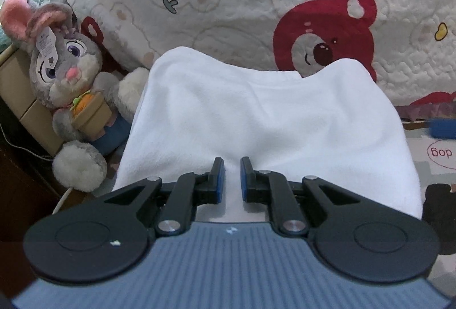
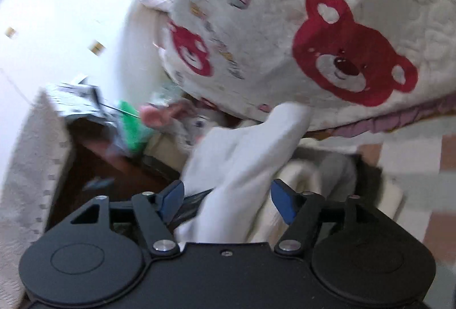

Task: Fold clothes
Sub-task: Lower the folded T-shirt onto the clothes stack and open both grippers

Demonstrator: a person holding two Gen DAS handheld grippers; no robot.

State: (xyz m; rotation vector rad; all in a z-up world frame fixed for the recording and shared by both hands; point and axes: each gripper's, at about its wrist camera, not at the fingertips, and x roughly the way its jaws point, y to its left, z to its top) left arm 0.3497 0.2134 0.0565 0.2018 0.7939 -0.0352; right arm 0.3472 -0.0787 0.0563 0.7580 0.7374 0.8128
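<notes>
A white fleecy garment (image 1: 256,115) lies spread ahead of my left gripper (image 1: 231,163), its far edge humped up at both corners. The blue pads stand close together with a fold of that white cloth pinched between them. In the blurred right wrist view, a strip of the same white garment (image 2: 242,161) runs up between the fingers of my right gripper (image 2: 228,183). Those jaws stand wide apart and neither pad presses on the cloth.
A white quilt with red bears (image 1: 313,10) rises behind the garment and also fills the quilt side (image 2: 342,52) of the right view. A grey plush rabbit (image 1: 71,72) sits at the left against a cardboard box (image 1: 17,87). A blue object (image 1: 444,128) lies on the patterned mat (image 1: 439,166) at right.
</notes>
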